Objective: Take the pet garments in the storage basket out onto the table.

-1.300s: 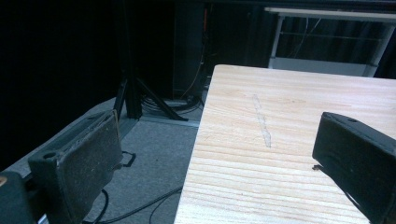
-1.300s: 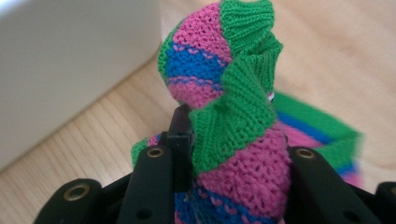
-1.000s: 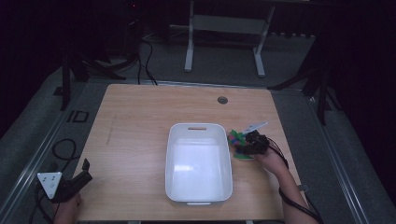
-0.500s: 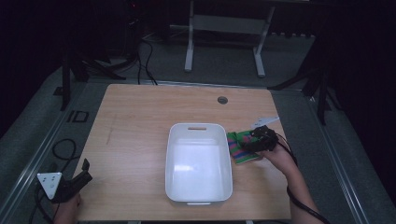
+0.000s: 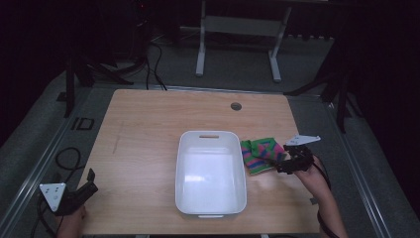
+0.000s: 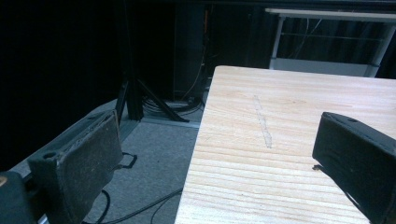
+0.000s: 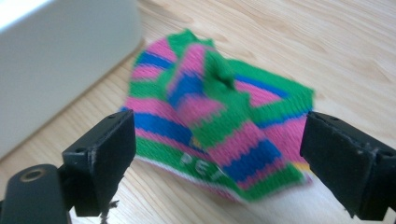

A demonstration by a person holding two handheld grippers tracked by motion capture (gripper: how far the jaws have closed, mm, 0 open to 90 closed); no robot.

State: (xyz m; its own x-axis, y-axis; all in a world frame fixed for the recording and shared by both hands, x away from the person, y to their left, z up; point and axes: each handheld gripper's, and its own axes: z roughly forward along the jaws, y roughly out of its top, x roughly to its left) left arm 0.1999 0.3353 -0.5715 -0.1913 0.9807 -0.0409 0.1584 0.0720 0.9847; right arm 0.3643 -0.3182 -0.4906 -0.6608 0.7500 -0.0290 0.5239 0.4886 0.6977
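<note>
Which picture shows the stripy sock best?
The right gripper view: the sock sits close between the open jaws, stripes and letters visible. The high view shows it small beside the white tub.

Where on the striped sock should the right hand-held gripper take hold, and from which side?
Probably the raised fold along the middle of the striped sock. It stands up off the table, so the jaws can close across it, while the flat edges give less to pinch. The open right hand-held gripper already faces it from the side away from the white bin.
</note>
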